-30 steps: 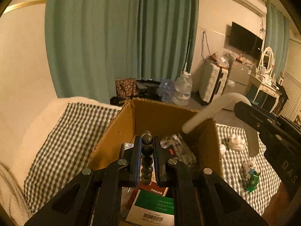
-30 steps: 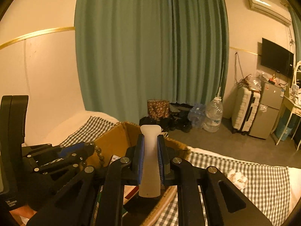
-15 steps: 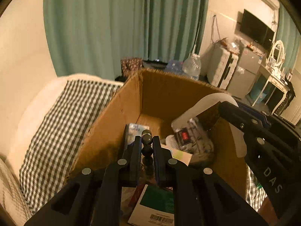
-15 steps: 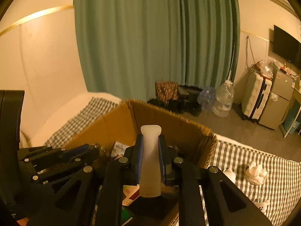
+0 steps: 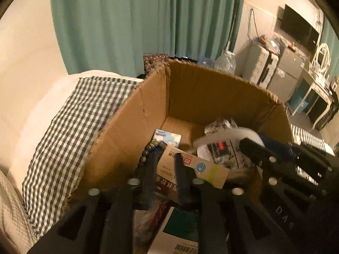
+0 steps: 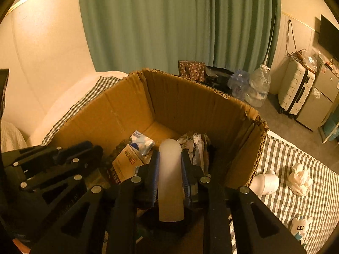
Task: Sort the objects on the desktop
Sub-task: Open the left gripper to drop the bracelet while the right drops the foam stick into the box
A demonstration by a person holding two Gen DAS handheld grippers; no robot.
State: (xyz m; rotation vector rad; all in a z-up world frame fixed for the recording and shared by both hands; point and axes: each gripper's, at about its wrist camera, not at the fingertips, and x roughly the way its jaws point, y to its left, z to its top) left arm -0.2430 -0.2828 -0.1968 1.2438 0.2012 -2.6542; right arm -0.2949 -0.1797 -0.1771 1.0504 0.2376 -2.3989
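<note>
Cardboard box below me: my left gripper is opening, bead bracelet slipping loose; my right gripper, also opening, flanks the stiff, light shoehorn mid-shaft.

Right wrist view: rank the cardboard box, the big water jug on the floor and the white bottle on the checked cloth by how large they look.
1. cardboard box
2. water jug
3. white bottle
The jug stands farther back, so its margin over the bottle is unsure.

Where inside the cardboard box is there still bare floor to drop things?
Bare floor shows only in the far corner of the cardboard box, between the back wall, the small blue packet and the crumpled printed bags. The near half is crowded with the tan carton, books, the bead bracelet and both grippers.
</note>
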